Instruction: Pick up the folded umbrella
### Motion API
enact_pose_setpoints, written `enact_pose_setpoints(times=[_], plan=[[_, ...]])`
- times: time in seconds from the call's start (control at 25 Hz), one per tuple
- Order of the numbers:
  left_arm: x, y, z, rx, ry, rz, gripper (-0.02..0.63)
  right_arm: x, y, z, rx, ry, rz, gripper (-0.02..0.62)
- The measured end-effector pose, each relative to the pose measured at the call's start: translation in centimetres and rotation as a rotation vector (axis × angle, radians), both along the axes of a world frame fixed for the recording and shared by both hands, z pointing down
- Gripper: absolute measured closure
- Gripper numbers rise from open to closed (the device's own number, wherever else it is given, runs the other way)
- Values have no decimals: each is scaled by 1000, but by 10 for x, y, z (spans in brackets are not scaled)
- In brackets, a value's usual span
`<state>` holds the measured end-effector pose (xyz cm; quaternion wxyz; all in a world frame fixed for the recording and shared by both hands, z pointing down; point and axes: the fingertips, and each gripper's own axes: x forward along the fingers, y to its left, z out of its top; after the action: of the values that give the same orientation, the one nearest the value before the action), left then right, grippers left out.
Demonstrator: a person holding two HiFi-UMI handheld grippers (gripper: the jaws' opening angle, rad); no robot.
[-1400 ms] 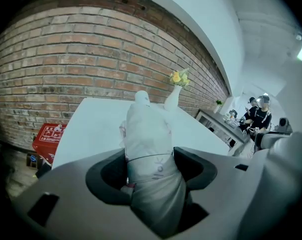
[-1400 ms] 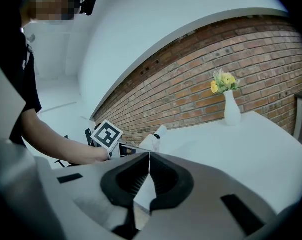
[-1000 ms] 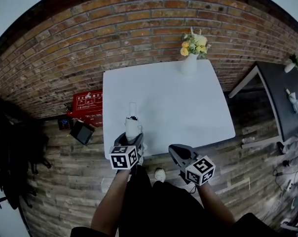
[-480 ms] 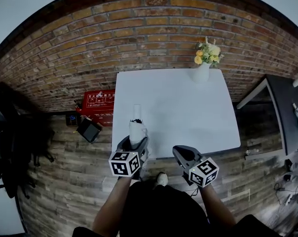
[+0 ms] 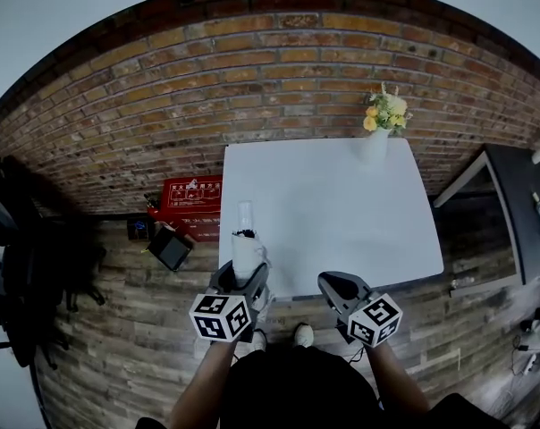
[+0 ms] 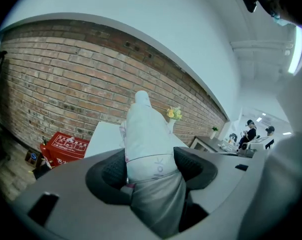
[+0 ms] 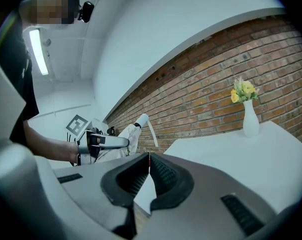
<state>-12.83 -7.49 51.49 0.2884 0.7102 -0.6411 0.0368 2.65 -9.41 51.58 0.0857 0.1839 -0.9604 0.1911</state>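
Folded umbrella (image 5: 242,242): clamped in left tool (image 5: 242,273), raised tip-forward beside the front-left corner of the white surface (image 5: 341,195); right tool (image 5: 335,286) closed, empty; pick-up apparently complete.

Umbrella (image 5: 243,254): white cloth, faint pink print, dark band. Table (image 5: 341,213): plain white. Wall (image 5: 252,61): red-brown brick, pale mortar. Vase (image 5: 375,147): white; flowers (image 5: 386,114) yellow. Box (image 5: 191,199): red, white print. Floor (image 5: 118,329): grey-brown planks. Side table (image 5: 520,195): black top.
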Motion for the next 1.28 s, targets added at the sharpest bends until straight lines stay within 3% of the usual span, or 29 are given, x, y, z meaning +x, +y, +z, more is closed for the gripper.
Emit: enact_pose_setpoints(times=[0.72, 1.28], plan=[[-54, 37, -60, 133, 65, 26, 330, -42, 6, -59, 104, -61, 61, 572], [-68, 59, -80, 247, 145, 133, 330, -55, 23, -96, 123, -129, 84, 574]])
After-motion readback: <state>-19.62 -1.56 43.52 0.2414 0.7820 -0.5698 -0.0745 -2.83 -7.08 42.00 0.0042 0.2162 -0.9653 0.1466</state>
